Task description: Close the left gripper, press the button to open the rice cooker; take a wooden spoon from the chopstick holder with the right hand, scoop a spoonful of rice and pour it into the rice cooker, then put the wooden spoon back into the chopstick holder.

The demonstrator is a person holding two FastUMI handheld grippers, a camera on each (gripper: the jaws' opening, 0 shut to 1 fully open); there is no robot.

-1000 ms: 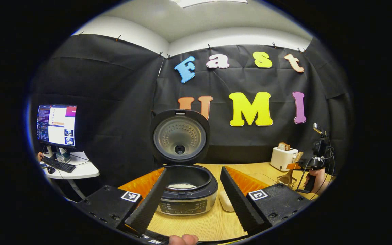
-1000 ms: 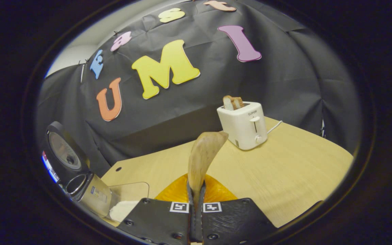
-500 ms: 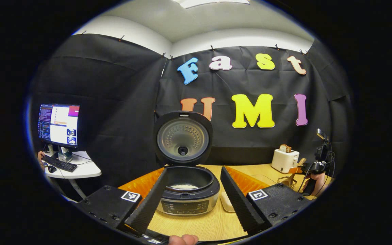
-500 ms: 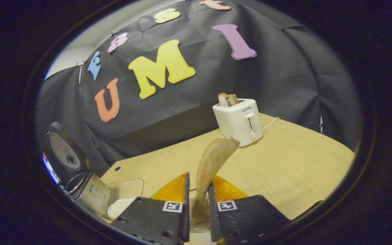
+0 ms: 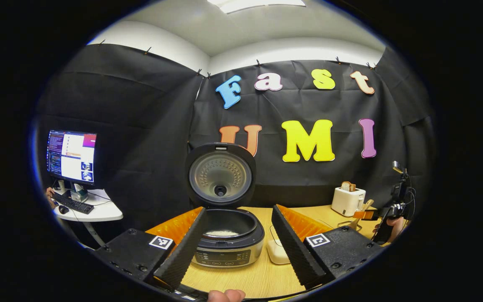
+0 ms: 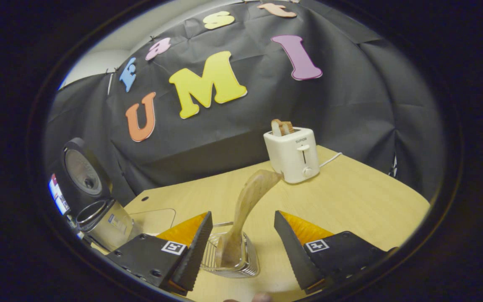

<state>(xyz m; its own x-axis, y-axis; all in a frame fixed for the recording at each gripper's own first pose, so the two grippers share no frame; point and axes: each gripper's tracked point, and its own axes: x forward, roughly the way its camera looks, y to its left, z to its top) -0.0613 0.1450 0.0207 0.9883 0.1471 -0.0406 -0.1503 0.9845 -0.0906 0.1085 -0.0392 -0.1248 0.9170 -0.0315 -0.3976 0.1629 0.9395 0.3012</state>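
Wooden spoon (image 6: 247,205): stood in the wire holder (image 6: 231,256) on the table (image 6: 350,205), handle down, bowl up and tilted toward the toaster (image 6: 292,155). In the right gripper view it rose between the fingers of the right gripper (image 6: 241,247), which were spread wide and touched neither spoon nor holder; spoon released.

Right gripper, far view: seen at the right edge of the left gripper view (image 5: 392,207), held by a hand (image 5: 388,228), just beside the spoon (image 5: 365,207).

Left gripper (image 5: 237,247): fingers (image 5: 183,251) spread wide, grasping nothing, framing the cooker (image 5: 227,247) from the near side without touching it. A fingertip of the holding hand (image 5: 224,295) showed at the bottom edge.

Cooker: on the table (image 5: 258,279), lid (image 5: 220,174) standing upright and open, white rice (image 5: 221,233) lying in the bottom of the pot. Control panel faced the left gripper. In the right gripper view the cooker (image 6: 99,218) sat at far left, lid (image 6: 83,172) raised.

Rice container (image 5: 276,251): pale, holding rice, just beside the cooker's right side, partly hidden by a finger. A clear part of it (image 6: 153,218) showed in the right gripper view.

Toaster: white, with bread (image 6: 281,126) standing in its slots, at the table's back near the cloth wall; also in the left gripper view (image 5: 347,200).

Side desk (image 5: 90,212): white, left of the booth, carrying a lit monitor (image 5: 71,156) and keyboard (image 5: 70,203).
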